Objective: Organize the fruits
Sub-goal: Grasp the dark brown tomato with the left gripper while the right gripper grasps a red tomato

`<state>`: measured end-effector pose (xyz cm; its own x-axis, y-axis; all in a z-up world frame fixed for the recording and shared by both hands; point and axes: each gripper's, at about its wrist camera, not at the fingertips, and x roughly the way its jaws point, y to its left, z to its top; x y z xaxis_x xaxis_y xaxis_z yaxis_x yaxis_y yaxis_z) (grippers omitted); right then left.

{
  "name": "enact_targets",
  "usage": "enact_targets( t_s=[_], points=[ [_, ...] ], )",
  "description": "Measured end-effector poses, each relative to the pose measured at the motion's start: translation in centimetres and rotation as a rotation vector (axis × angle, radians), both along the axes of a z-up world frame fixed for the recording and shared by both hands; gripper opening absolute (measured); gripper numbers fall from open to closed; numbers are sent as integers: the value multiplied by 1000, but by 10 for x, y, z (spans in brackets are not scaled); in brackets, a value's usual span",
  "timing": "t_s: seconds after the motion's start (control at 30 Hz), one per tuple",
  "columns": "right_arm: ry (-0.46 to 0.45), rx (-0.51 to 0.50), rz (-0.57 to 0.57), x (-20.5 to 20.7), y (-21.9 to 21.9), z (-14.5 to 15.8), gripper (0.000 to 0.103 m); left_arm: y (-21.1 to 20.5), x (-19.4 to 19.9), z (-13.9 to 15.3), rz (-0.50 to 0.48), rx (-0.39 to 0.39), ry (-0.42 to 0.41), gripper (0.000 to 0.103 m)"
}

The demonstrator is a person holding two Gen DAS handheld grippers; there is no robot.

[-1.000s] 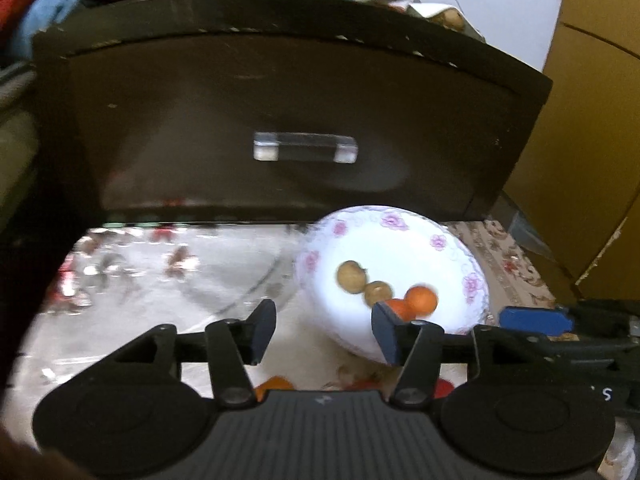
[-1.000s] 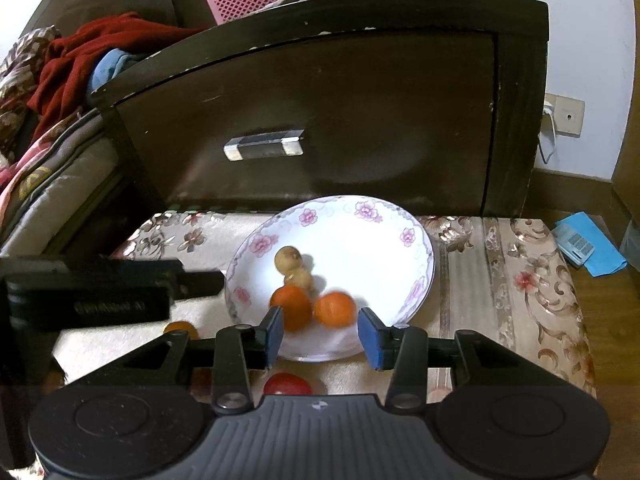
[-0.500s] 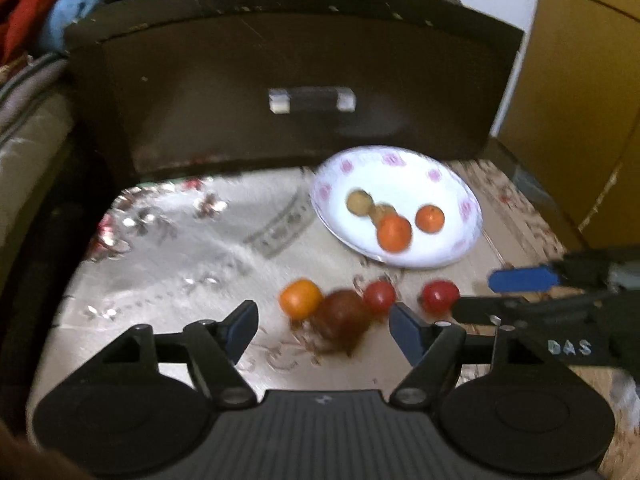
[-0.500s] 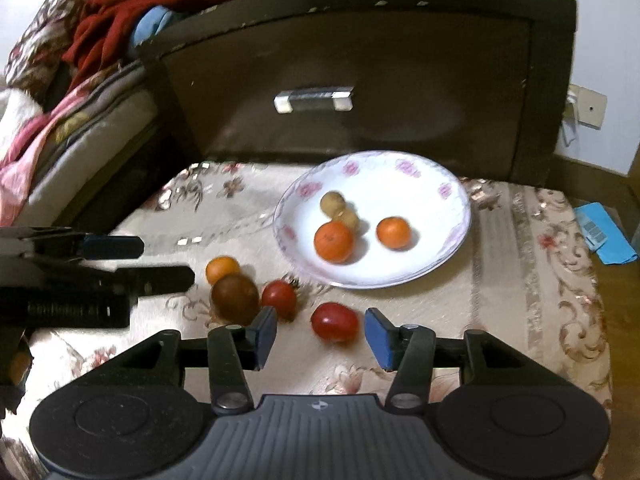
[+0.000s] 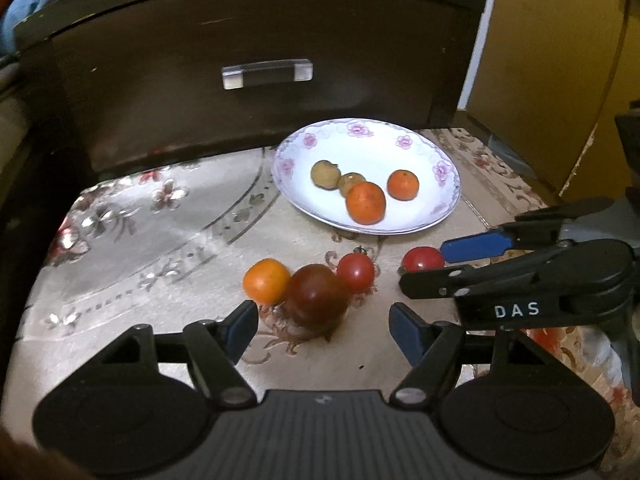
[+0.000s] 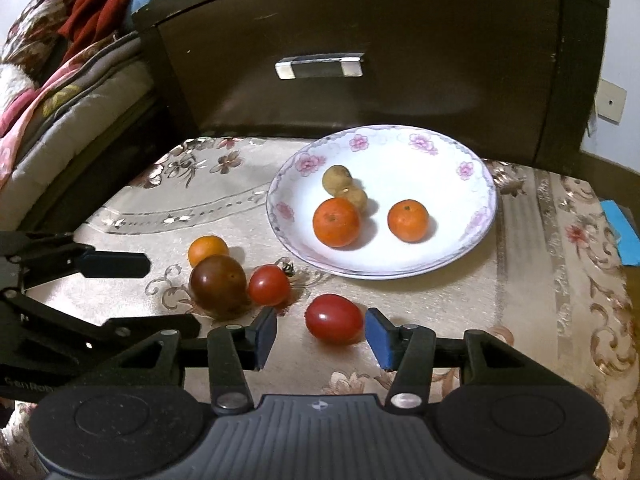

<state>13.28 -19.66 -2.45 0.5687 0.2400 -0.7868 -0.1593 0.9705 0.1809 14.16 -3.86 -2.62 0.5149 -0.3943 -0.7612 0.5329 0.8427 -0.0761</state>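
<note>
Both tools now lower and drawn back from the plate (image 6: 476, 240), so that the loose fruit on the counter (image 6: 440, 304), a second ago mostly hidden under the bodies, lies in plain view. Left tool (image 5: 322, 322) with jaws just widened, now well apart and empty; dark tomato (image 5: 318, 300) straight ahead between its fingertips but untouched, orange fruit (image 5: 266, 280) touching that tomato on the left, small red tomato (image 5: 356, 272) on the right. Right tool (image 6: 320, 334) part-open after a slight widening, empty too; oval red tomato (image 6: 334, 318) lying crosswise in the gap, long axis running pad to pad, a sliver of room each side. Nearest hand for that tomato: the right, probably. Plate just beyond, two oranges (image 6: 336, 222) and two brown fruits (image 6: 338, 180) already in it, bare white at the near rim. Little room between the two tools; counter edge well off to the right.
</note>
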Motion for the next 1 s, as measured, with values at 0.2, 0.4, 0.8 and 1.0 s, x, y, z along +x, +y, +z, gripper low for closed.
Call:
enact_targets(
  t_s=[0.2, 0.4, 0.8, 1.0],
  points=[
    [6, 12, -1, 4, -6, -4, 44, -4, 5, -7, -23, -4, -12, 77],
    [37, -1, 11, 1, -7, -10, 25, -8, 6, -11, -52, 3, -29, 70],
    [28, 22, 14, -2, -8, -4, 31, -13, 13, -19, -72, 4, -55, 61],
    [18, 5, 9, 1, -6, -4, 34, -17, 11, -20, -82, 34, -83, 58]
  ],
)
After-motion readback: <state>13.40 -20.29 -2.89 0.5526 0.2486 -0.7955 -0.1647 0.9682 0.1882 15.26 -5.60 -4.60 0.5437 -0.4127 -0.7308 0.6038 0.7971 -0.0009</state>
